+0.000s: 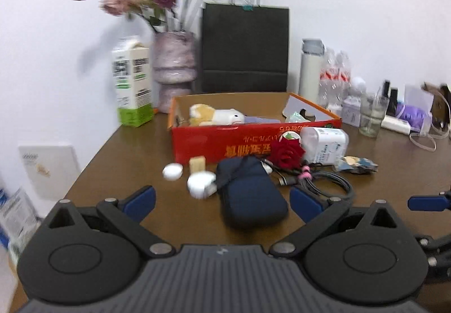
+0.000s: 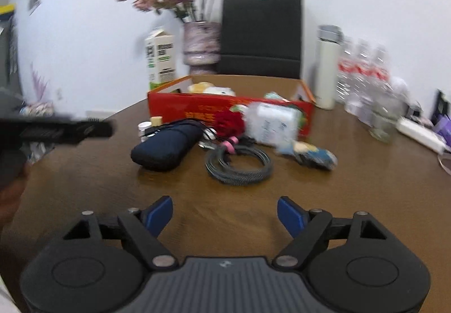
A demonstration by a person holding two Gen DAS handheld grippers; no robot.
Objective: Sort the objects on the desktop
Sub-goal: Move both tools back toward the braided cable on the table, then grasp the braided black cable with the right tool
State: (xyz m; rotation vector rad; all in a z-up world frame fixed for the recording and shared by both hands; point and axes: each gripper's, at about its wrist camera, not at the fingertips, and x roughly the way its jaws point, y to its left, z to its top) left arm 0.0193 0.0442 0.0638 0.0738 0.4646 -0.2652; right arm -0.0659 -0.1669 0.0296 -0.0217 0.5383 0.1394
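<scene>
L gripper point(image 1: 222, 201): jaws wide, empty; navy pouch point(image 1: 248, 194) lies on table point(image 1: 126, 160) between/just ahead of them. R gripper point(image 2: 225, 214): jaws wide, empty; coiled cable point(image 2: 239, 165) ahead. Red box point(image 1: 225, 143) beyond holds plush toy point(image 1: 214, 115).

Lying before box point(image 1: 253, 141) – pouch point(image 1: 248, 194), cable point(image 2: 239, 163) to its right | sitting in box – plush toy point(image 1: 214, 115)

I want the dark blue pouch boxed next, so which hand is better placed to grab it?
Probably left. The left gripper is open with the dark blue pouch lying right between its fingers. The right gripper is open over bare table, the pouch farther ahead.
</scene>
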